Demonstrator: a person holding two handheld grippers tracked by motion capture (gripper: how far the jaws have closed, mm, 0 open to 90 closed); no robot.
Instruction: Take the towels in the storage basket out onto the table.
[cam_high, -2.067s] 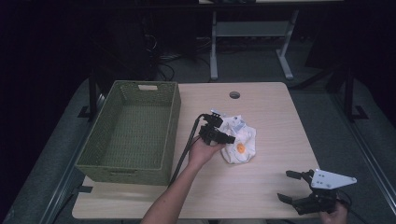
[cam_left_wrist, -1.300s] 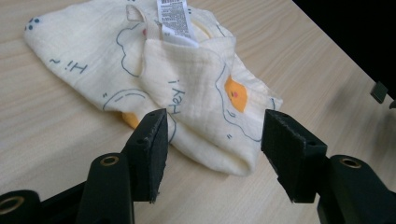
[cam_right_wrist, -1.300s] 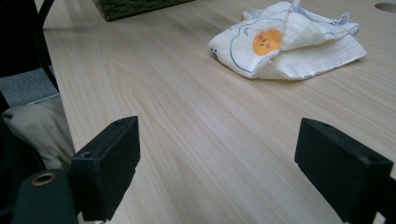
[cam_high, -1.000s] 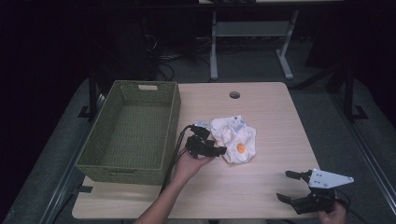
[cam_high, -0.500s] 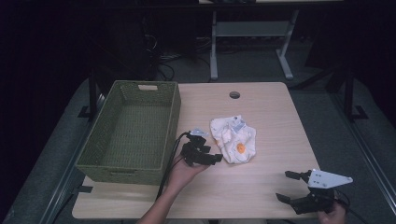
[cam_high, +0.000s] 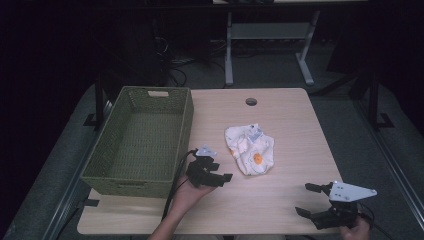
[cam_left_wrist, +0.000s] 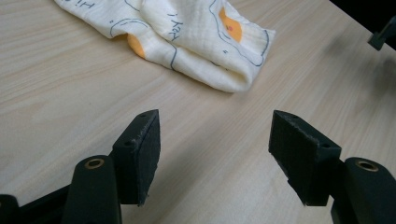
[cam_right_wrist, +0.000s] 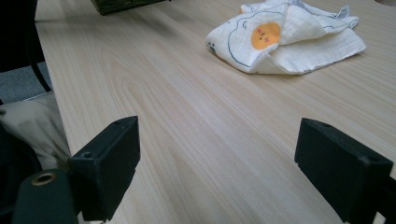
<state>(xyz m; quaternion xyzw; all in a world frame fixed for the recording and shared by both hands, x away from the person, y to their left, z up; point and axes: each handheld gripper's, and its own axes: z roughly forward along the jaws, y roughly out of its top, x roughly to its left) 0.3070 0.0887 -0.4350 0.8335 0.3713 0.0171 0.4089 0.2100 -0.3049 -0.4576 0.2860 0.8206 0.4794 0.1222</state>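
A woven green basket (cam_high: 137, 145) sits at the nine o'clock side of the pale wooden surface (cam_high: 280, 200), its inside bare. Just beside the basket's near corner, at about seven o'clock from the middle of the surface, a hand holds the left gripper (cam_high: 220, 179) low over the wood, pointing toward three o'clock. Its jaws have just been opening and stand wide, with only bare wood between them, as the left gripper view (cam_left_wrist: 212, 158) confirms. The crumpled white cloth (cam_high: 250, 149), printed with orange yolk-like spots and dark line drawings, lies near the centre of the surface, close to the left gripper at its two o'clock and apart from its jaws. A round hole (cam_high: 251, 101) marks the surface at twelve o'clock. At five o'clock, near the front edge, the right gripper (cam_high: 304, 199) points toward nine o'clock, jaws spread wide and holding nothing, well apart from the cloth.
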